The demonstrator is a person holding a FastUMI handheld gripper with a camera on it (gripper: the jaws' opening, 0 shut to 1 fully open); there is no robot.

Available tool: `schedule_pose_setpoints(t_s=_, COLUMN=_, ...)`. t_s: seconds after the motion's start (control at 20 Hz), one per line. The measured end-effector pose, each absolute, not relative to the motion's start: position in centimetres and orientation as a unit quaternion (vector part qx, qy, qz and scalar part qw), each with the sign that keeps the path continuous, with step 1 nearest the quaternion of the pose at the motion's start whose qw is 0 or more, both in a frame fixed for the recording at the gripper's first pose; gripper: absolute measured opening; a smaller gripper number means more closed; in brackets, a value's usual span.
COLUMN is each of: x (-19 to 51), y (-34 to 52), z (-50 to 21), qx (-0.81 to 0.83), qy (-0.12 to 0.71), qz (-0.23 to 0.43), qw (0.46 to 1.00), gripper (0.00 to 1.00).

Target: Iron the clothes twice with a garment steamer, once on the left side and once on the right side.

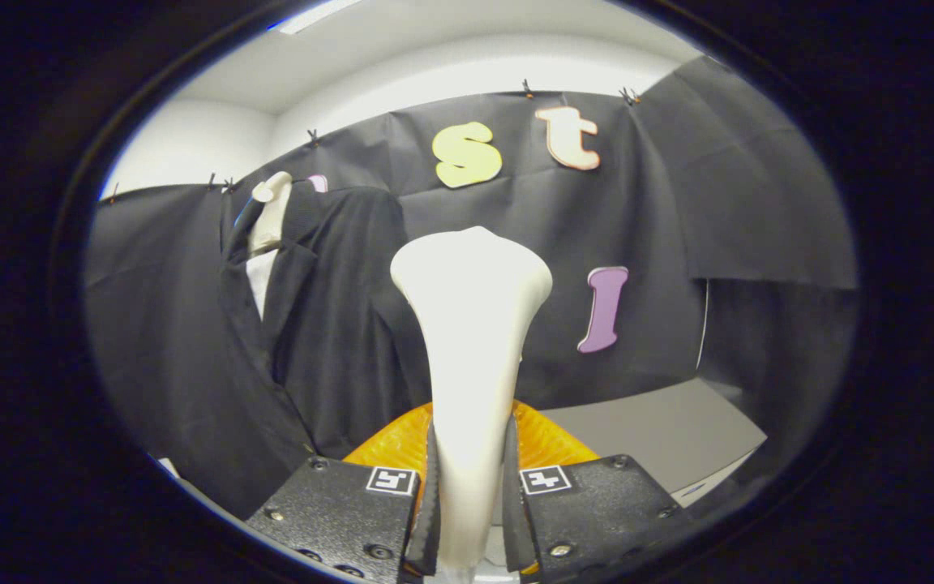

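The gripper (471, 495) has both of its black fingers (433, 503) clamped on the cream-white garment steamer (471, 324), pinching the narrow handle part from either side. You can see the ribbed inner pads pressed right up against the plastic, no gap at all. The steamer stands pretty much upright between the fingers and flares out wide at its head, which sits well above and ahead of the fingertips (the flared end is facing away, so I can't tell what its front face looks like).

Just behind the handle, right ahead of the fingers, there's an orange translucent ribbed thing (544, 442) peeking out on both sides of the steamer. Can't tell exactly what it is.

Beyond the fingers and off to the left hangs the clothing: a black suit jacket (305, 324) on a cream-coloured mannequin form (270, 212), with a bit of white shirt (260, 280) showing between the lapels. The steamer head is near the jacket's right edge but I can't tell whether it's touching the fabric; it looks apart from it.

Off to the right, beyond the fingers, is a grey tabletop (661, 434) running back to the black cloth wall (661, 227).
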State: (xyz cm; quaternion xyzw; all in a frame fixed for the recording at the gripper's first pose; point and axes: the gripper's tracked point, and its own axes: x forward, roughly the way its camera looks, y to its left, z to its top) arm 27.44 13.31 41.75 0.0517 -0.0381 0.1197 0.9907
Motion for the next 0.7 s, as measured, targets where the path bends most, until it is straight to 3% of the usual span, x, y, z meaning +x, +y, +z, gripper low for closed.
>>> schedule_pose_setpoints(t_s=0.3, x=26.0, y=22.1, z=45.8, qx=0.007, qy=-0.081, qz=0.121, qw=0.989, gripper=0.34)
schedule_pose_setpoints(t_s=0.7, x=27.7, y=30.2, z=46.6, qx=-0.022, qy=-0.073, qz=0.127, qw=0.989, gripper=0.34)
